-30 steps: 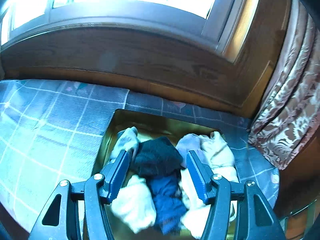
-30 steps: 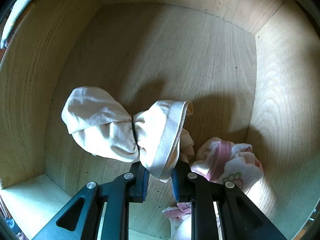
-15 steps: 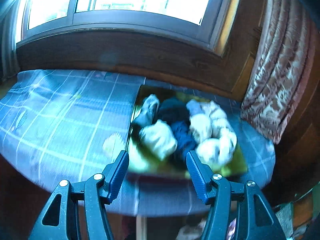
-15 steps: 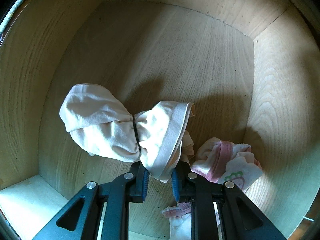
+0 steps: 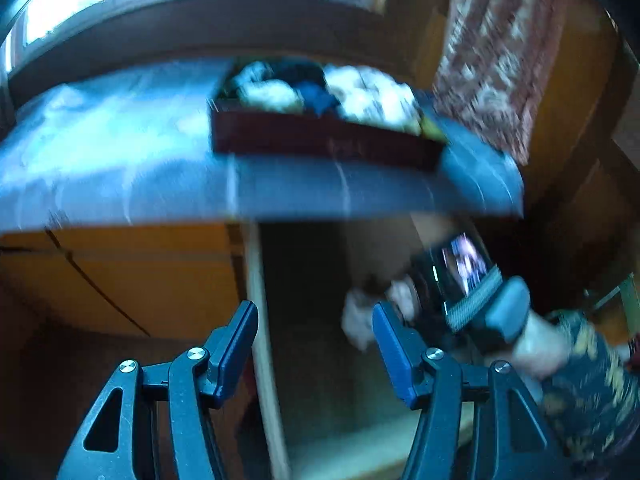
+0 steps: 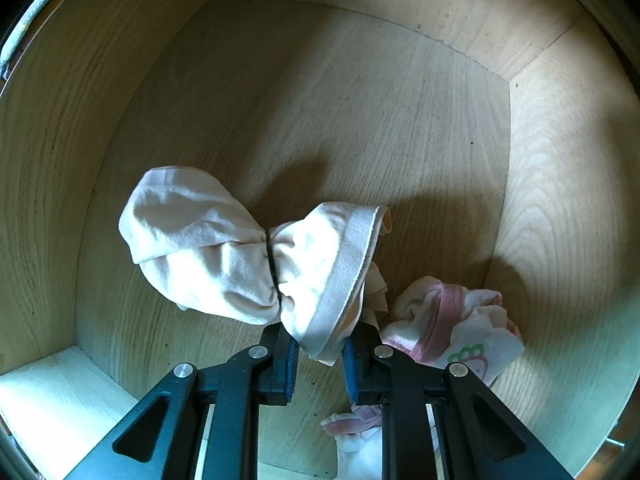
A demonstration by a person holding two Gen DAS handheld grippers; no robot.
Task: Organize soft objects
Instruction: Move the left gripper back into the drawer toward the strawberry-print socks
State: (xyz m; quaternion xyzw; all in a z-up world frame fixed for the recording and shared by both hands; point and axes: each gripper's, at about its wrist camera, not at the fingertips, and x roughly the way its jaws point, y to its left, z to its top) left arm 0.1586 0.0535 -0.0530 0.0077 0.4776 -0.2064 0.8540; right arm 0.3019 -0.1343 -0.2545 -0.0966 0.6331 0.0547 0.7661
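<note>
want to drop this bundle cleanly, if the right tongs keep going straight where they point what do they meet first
Probably the bare drawer floor; the cream bundle held by the right tongs would touch down first. Depth is unclear.

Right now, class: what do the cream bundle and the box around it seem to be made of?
Cream bundle: soft knitted cloth, matt; it creases, bunches where a dark band ties it, and has a flat ribbed hem, probably elastic.
Box: pale wood or wood-look board, smooth and dull; grain lines run along its floor and walls.
</note>
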